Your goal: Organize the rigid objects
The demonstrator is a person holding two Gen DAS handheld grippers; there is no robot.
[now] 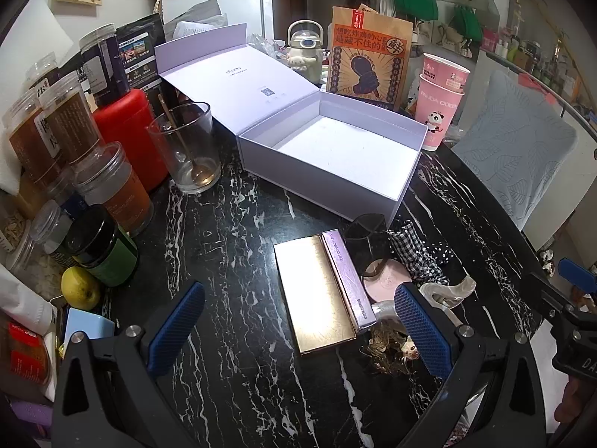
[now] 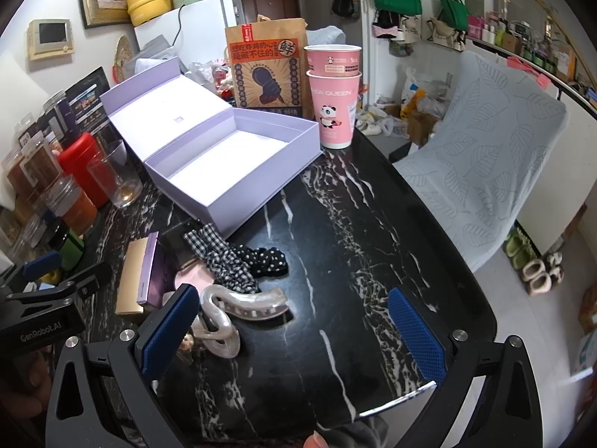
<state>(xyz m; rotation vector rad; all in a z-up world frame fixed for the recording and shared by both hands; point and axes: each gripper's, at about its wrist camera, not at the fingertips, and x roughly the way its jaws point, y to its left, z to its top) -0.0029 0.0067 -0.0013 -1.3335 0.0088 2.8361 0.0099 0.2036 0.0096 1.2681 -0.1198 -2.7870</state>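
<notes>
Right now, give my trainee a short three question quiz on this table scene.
1. True or false: the lavender box is open and empty.
2. What lies directly beside the gold case? A) purple box B) lemon C) pink cup
3. What stands inside the clear glass?

Key: 1 true. 2 A, the purple box. 3 a spoon.

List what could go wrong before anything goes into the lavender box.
1. The gold case and purple carton lie touching, so grabbing one may drag the other.
2. The hair claw lies against the scrunchies and could snag them.
3. The glass stands close beside the box and might be bumped.
</notes>
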